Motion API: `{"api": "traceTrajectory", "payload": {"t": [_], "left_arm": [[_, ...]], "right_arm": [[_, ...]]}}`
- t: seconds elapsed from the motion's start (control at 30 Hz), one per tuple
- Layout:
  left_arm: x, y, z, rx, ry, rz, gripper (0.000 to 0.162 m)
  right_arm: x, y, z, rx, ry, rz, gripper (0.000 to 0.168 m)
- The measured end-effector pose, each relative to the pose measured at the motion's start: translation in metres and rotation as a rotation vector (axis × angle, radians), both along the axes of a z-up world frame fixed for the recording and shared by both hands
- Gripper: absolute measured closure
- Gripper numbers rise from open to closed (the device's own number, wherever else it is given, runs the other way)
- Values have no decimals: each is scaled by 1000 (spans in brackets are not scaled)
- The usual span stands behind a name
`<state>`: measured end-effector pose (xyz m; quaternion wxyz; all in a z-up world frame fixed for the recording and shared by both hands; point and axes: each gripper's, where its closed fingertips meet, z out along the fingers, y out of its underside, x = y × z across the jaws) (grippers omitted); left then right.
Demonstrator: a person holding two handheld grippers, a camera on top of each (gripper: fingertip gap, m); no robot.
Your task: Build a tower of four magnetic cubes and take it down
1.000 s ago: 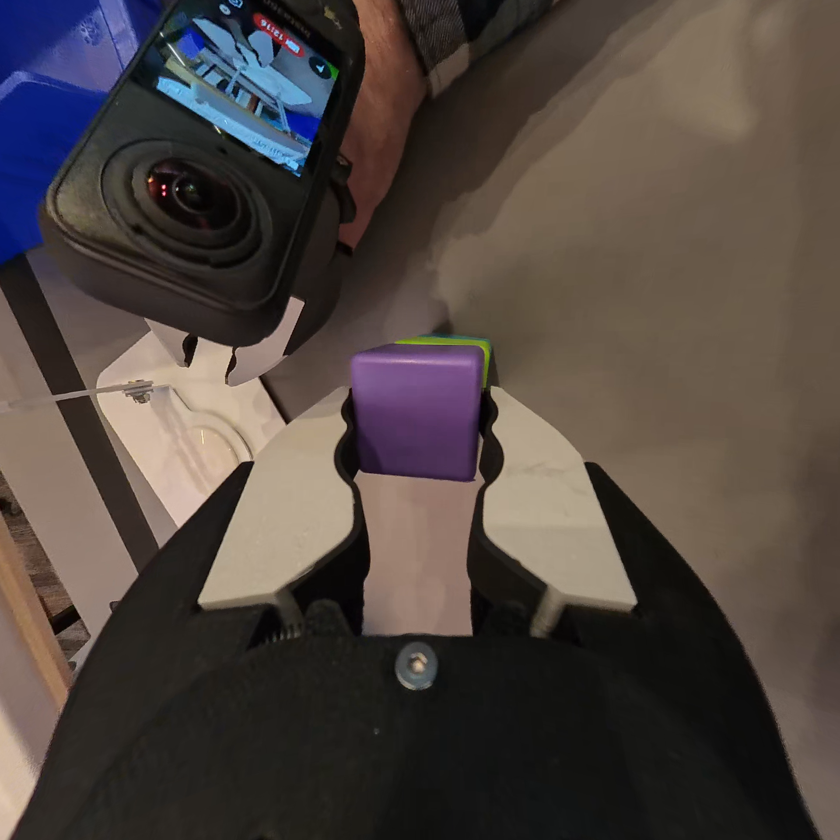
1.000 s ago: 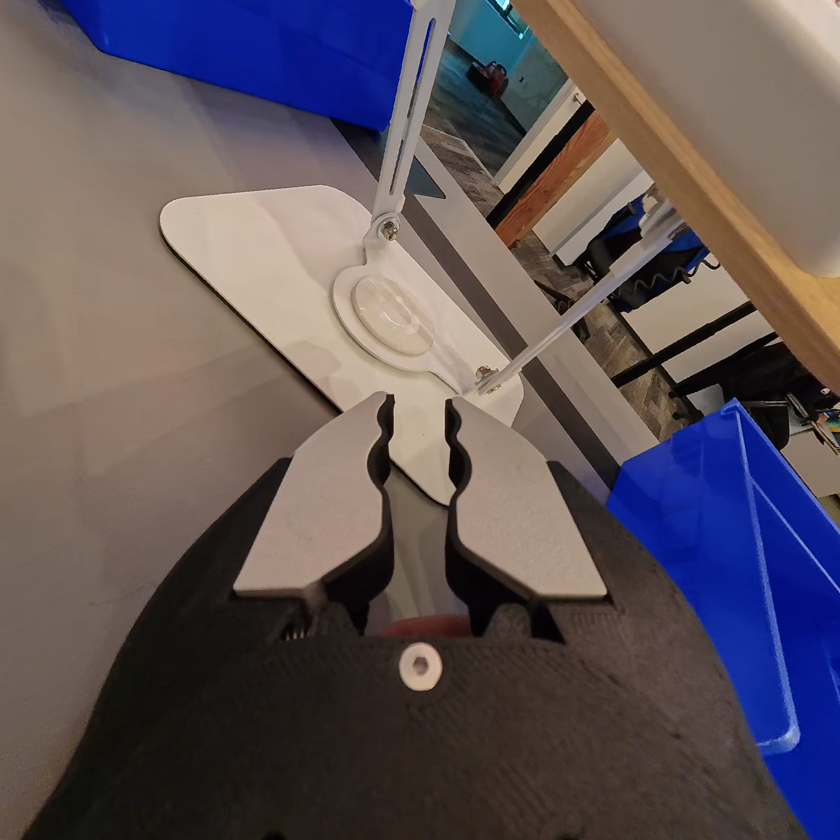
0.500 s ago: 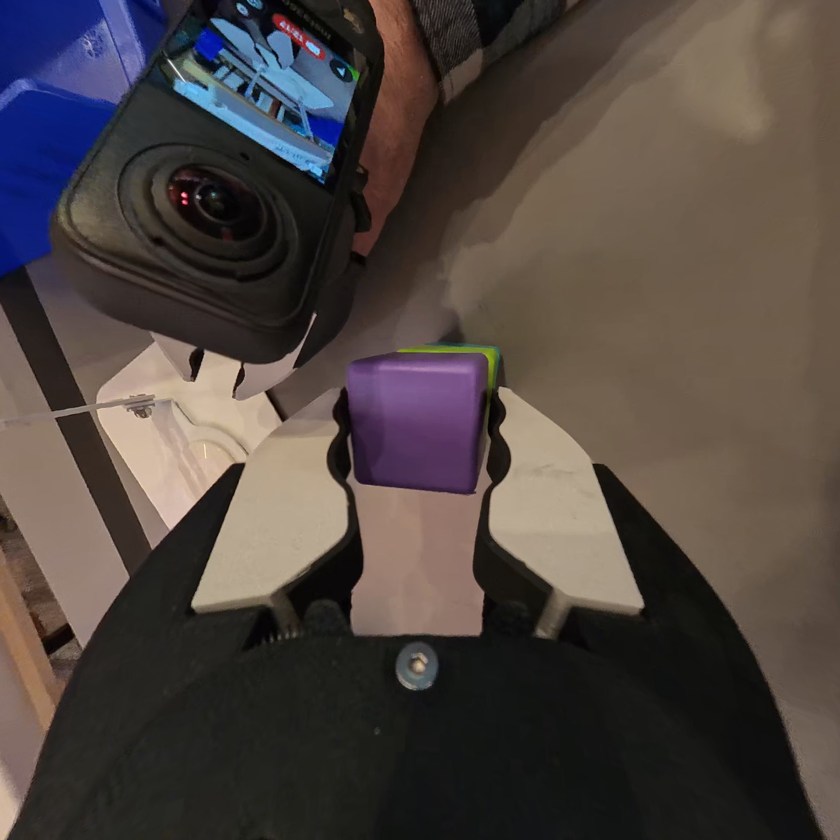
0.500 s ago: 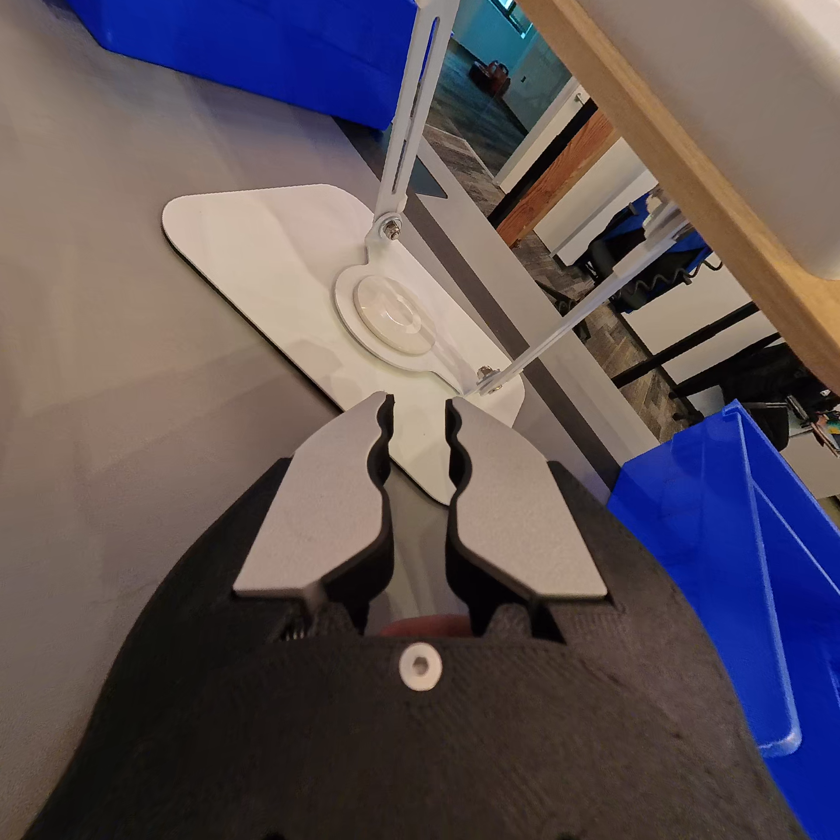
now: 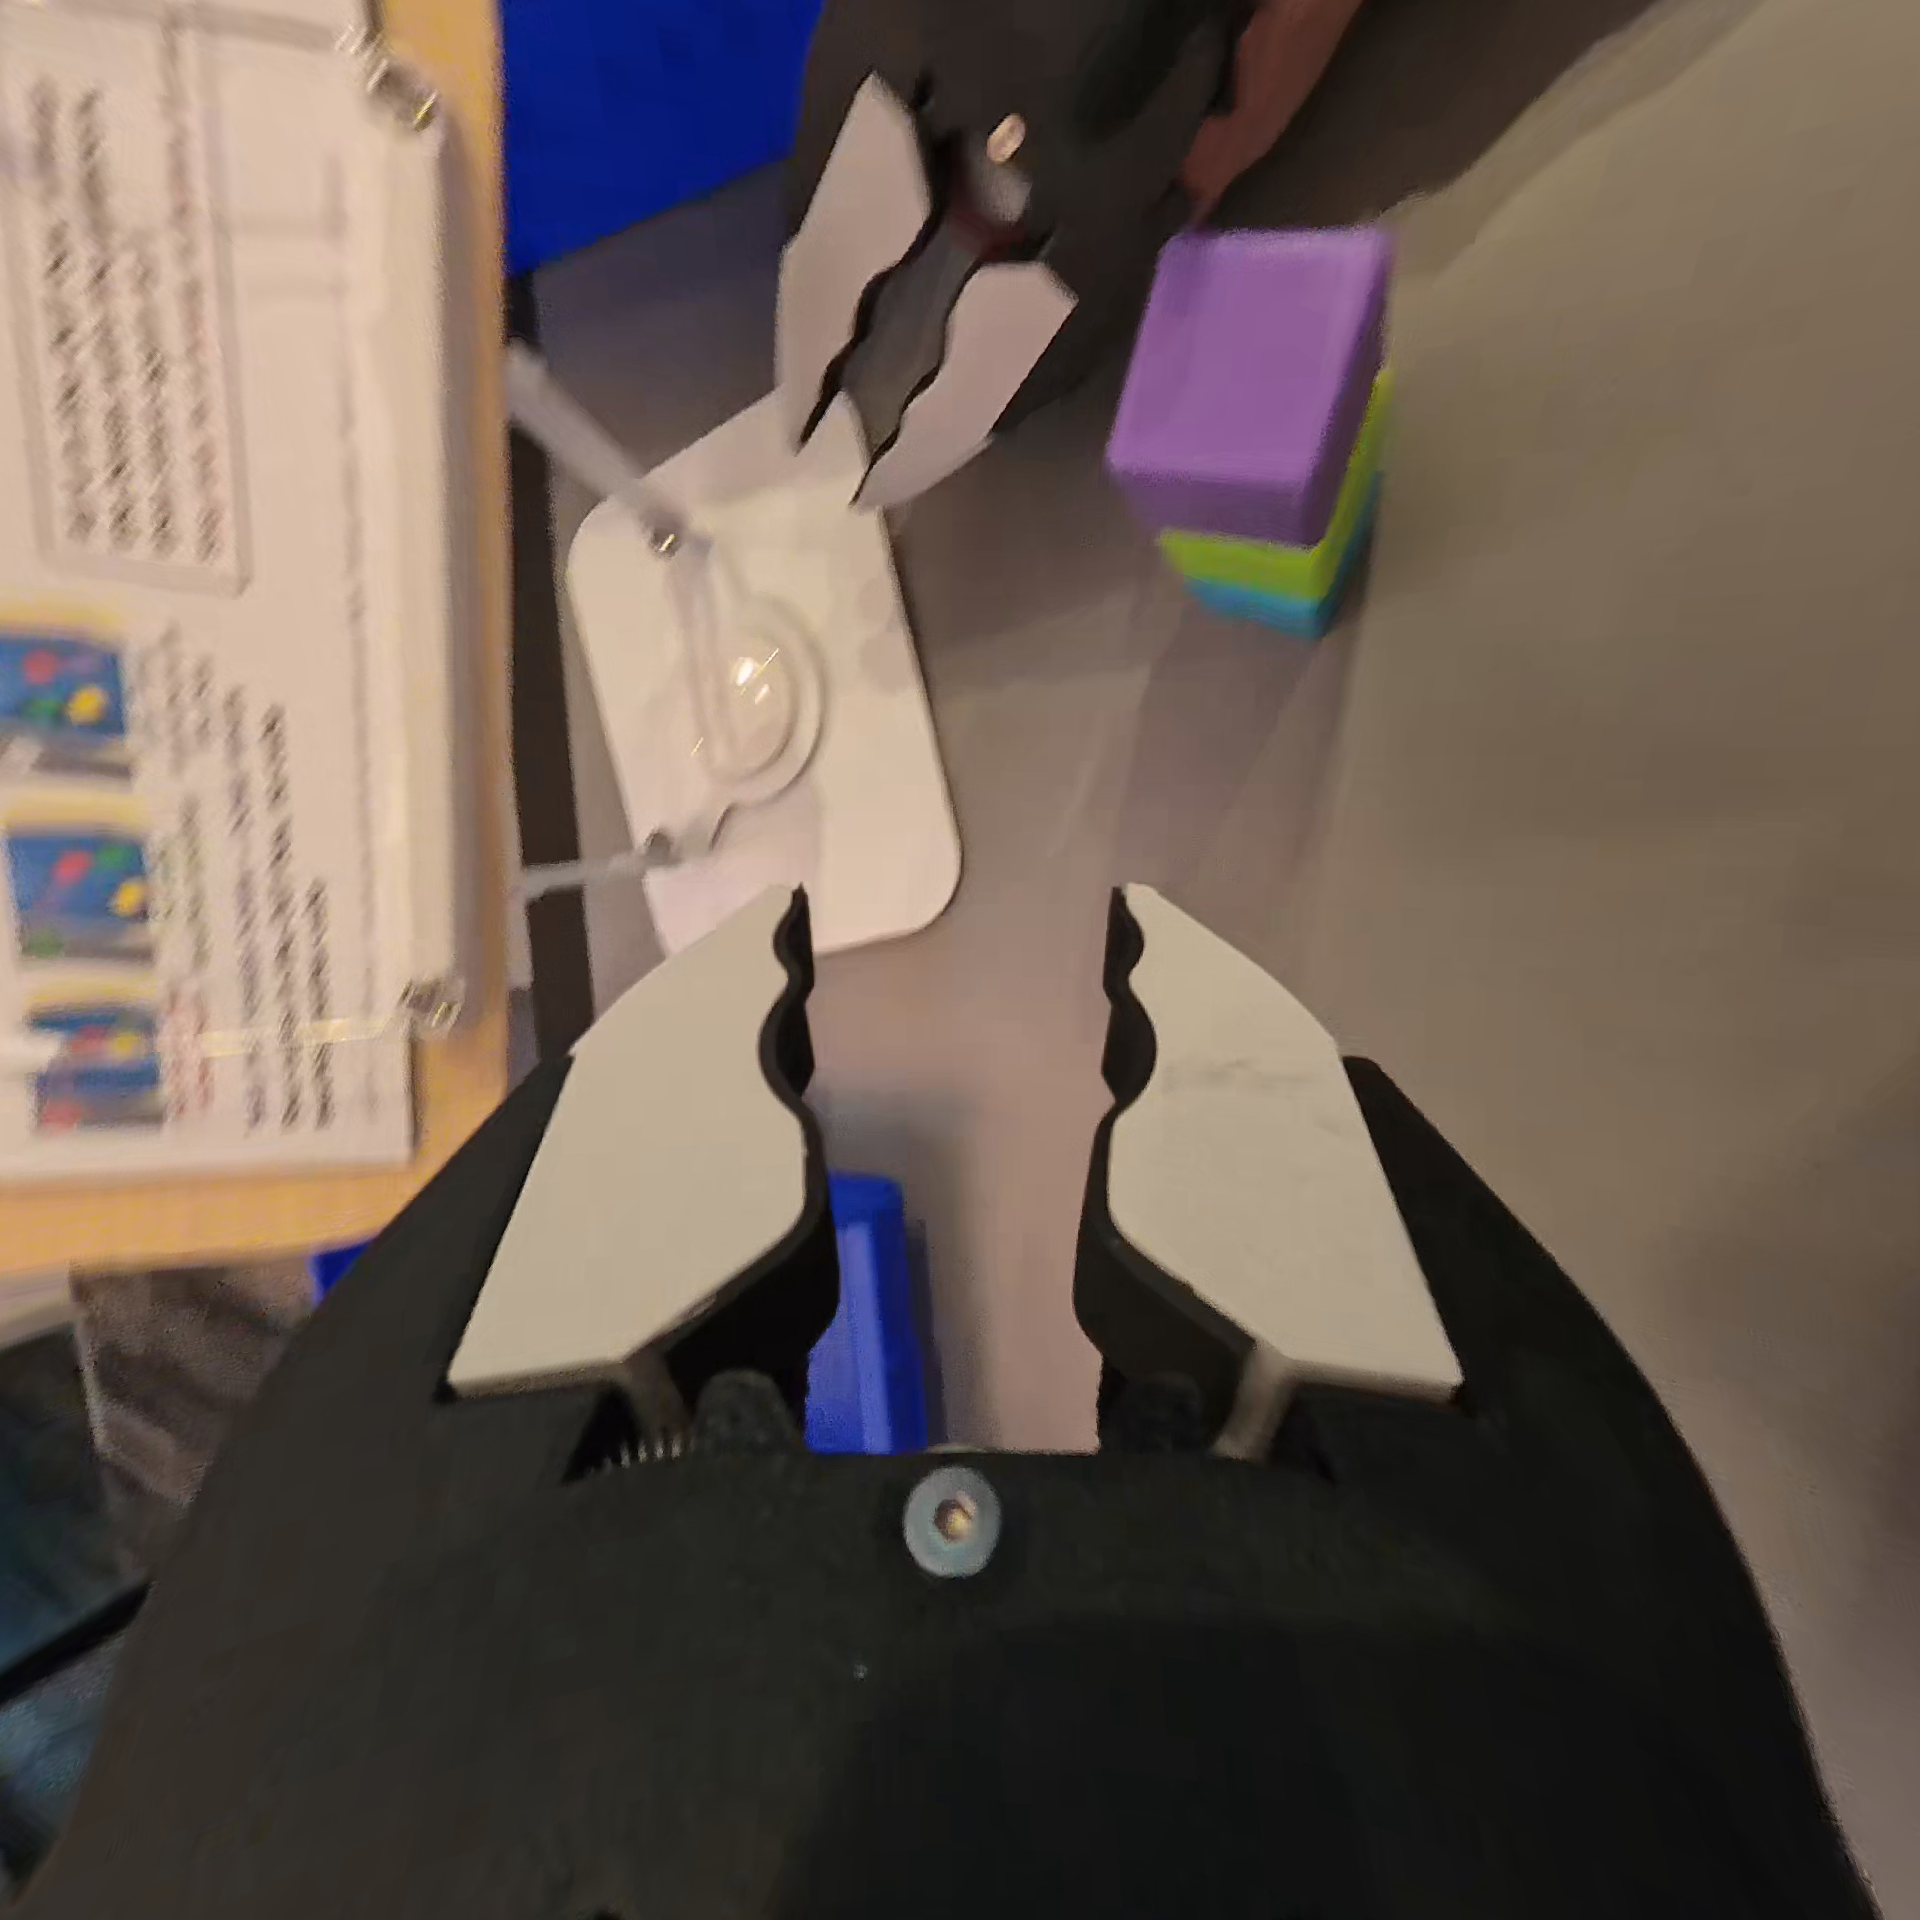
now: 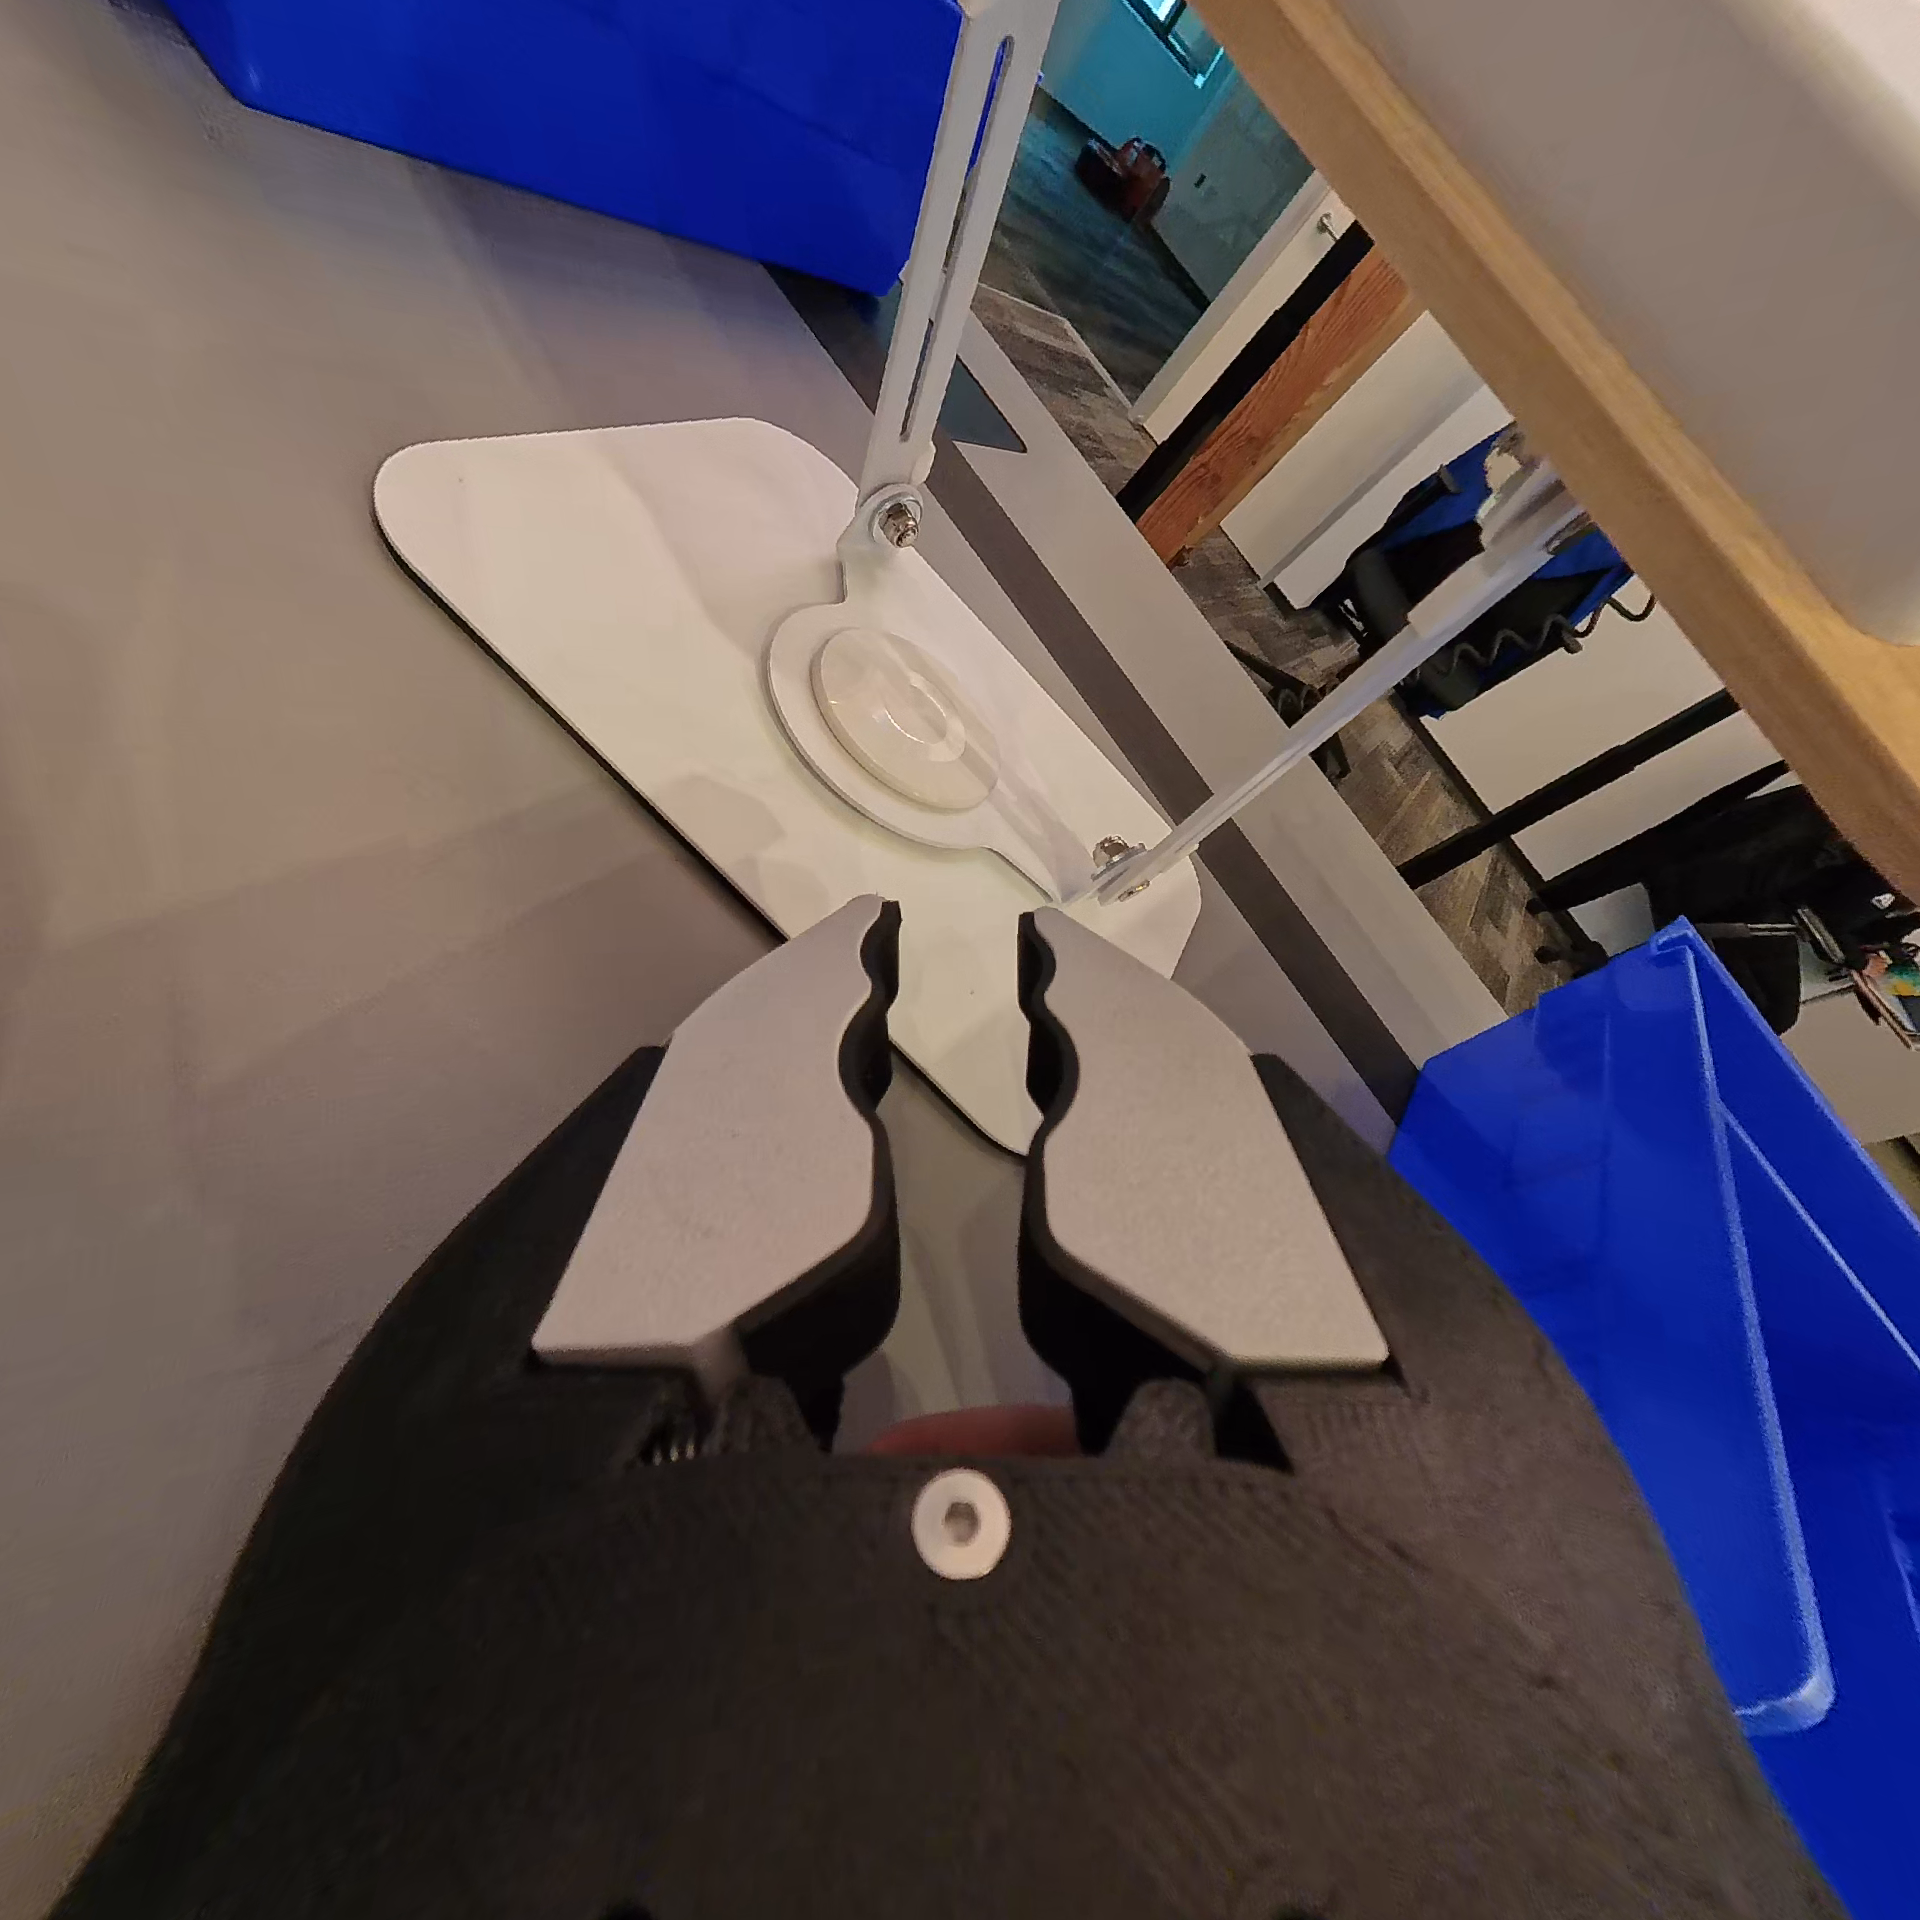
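Now my left gripper (image 5: 956, 914) is wide and empty; the right gripper (image 6: 958, 920) is narrow, beside the stack (image 5: 1262, 426). A careless sweep could topple it.

White stand base (image 6: 623, 582) flat on grey table (image 6: 260, 727); blue bins (image 6: 1662, 1299) alongside; blurred printed sheet (image 5: 208, 520) on wooden board.

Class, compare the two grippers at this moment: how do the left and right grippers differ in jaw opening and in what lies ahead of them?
1. The left gripper has its jaws spread wide; the right gripper shows only a narrow gap.
2. The left gripper looks toward the cube stack, purple cube on top; the right gripper faces the white stand base.

Both hold nothing.
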<state>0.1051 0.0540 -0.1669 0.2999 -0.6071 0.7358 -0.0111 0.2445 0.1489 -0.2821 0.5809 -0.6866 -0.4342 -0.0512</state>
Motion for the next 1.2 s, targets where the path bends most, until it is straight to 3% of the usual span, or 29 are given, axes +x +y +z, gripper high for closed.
{"api": "traceTrajectory", "payload": {"t": [0.2,0.47,0.87,1.2], "left_arm": [[-88,57,14,68,76,216,110],[-175,156,-34,89,214,419,108],[-243,279,-94,-45,304,569,101],[-267,330,-131,-69,473,588,94]], "right_arm": [[0,0,0,-1,-4,1,146],[0,0,-1,-3,-6,3,147],[-2,-2,-2,-4,-19,12,146],[-3,-3,-3,0,-32,20,146]]}}
